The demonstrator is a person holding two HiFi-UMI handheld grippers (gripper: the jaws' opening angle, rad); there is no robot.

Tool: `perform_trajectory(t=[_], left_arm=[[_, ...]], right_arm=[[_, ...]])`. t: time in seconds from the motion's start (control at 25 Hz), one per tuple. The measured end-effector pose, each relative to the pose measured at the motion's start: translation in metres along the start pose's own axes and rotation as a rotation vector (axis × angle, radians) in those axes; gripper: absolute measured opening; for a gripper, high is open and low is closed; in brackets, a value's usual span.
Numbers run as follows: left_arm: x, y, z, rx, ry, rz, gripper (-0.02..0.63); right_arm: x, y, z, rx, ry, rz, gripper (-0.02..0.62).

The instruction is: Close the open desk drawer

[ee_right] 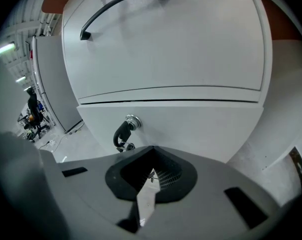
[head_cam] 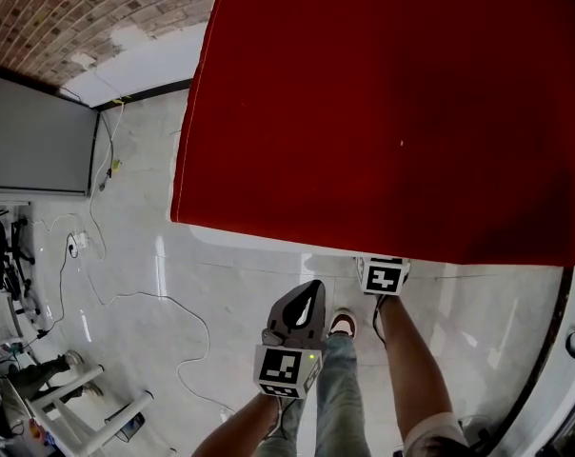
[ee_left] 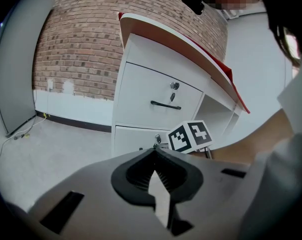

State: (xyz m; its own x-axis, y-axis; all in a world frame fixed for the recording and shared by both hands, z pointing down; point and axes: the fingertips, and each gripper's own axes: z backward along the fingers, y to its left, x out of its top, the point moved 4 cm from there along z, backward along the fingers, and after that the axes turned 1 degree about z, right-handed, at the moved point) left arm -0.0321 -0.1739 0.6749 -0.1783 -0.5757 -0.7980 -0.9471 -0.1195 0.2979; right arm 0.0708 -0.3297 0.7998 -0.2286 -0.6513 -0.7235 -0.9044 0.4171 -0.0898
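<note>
Grey left gripper [ee_left: 154, 152] jaws together, empty, open floor [ee_left: 51, 149] to its left | right gripper [ee_right: 152, 149] jaws together, empty, tips right at lower drawer [ee_right: 191, 129] front beside its key [ee_right: 122, 134] | handled upper drawer [ee_right: 166, 49] above, under red table [head_cam: 392, 112] edge

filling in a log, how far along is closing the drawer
Done, seemingly: the lower drawer looks level with the upper drawer, no front jutting out; a small gap can't be ruled out. In hand: the right gripper, jaws together, sits close to the lower drawer beside its key. To do: confirm it's flush and withdraw. The left gripper hangs back, shut.
</note>
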Motion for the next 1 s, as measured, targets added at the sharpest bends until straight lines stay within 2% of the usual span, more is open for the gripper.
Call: perform_trajectory(t=[0.2,0.36,0.48,0.84,1.0], left_arm=[[-0.003,0.003,0.001,0.007,0.007,0.008,0.008],[-0.004,0.004,0.001,0.007,0.01,0.022,0.008],[-0.003,0.006,0.001,0.01,0.01,0.008,0.008],[0.001,0.006,0.002,0.021,0.001,0.02,0.008],[0.0,0.005,0.006,0.015,0.008,0.021,0.008]], right_arm=[[0.007,-0.001,-0.006,0.006,-0.003,-0.027,-0.002],[0.03,0.003,-0.014,0.059,-0.104,0.023,-0.002],[0.034,0.003,-0.016,0.065,-0.129,0.04,-0.002],[0.033,0.0,-0.012,0.05,-0.129,0.038,-0.002],[0.027,0.003,-0.011,0.05,-0.085,0.006,-0.002]])
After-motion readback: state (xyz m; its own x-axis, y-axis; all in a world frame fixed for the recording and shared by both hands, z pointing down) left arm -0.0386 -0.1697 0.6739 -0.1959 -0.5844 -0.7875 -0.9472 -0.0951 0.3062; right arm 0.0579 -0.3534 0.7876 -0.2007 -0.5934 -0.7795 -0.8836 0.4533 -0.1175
